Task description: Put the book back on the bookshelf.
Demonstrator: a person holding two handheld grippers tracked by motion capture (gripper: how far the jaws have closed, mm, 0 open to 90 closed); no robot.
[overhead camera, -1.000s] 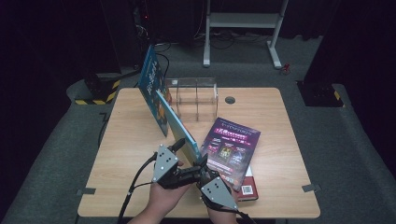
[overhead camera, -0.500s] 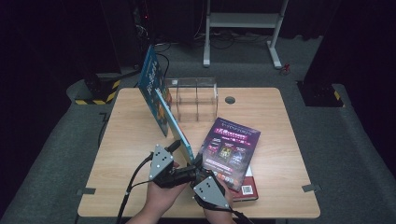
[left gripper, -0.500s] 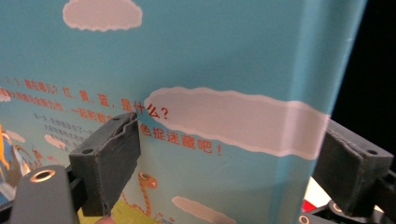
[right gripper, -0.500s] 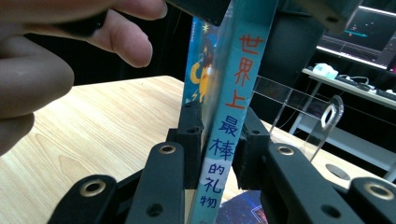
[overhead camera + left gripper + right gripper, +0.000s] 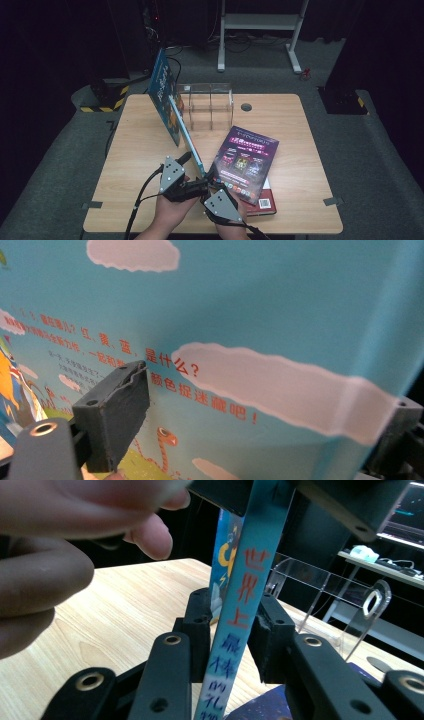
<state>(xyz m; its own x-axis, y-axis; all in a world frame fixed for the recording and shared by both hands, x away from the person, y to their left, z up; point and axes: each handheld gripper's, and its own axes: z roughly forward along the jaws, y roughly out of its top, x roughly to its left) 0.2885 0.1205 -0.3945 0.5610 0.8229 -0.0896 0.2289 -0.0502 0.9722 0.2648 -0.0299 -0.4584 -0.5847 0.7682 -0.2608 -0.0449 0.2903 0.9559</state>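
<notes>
in the high view a large thin blue picture book (image 5: pixel 170 102) stands tilted on edge over the light wooden table (image 5: pixel 135 150), its upper end near a clear acrylic divider rack (image 5: pixel 210 106) at the table's far side and its lower corner down by the person's hands. the left claw (image 5: pixel 192 172) and the right claw (image 5: pixel 212 180) both meet that lower corner, close together at the near edge of the table. just to the right a dark purple magazine (image 5: pixel 245 162) lies flat on top of a red book (image 5: pixel 267 200).

in the left gripper view the blue cover with white clouds and red print spans the frame. the left claw (image 5: pixel 250 425) pinches the book: one black jaw lies flat against the cover at the left, the other shows at the book's far edge at lower right.

in the right gripper view the book's blue spine (image 5: pixel 240 615) with red characters rises between the jaws of the right claw (image 5: pixel 231 630). its jaws have just been opening; they stand slightly spread on either side of the spine, with a narrow gap at the right pad. the person's fingers (image 5: pixel 45 575) show at the left and the clear rack behind.
</notes>
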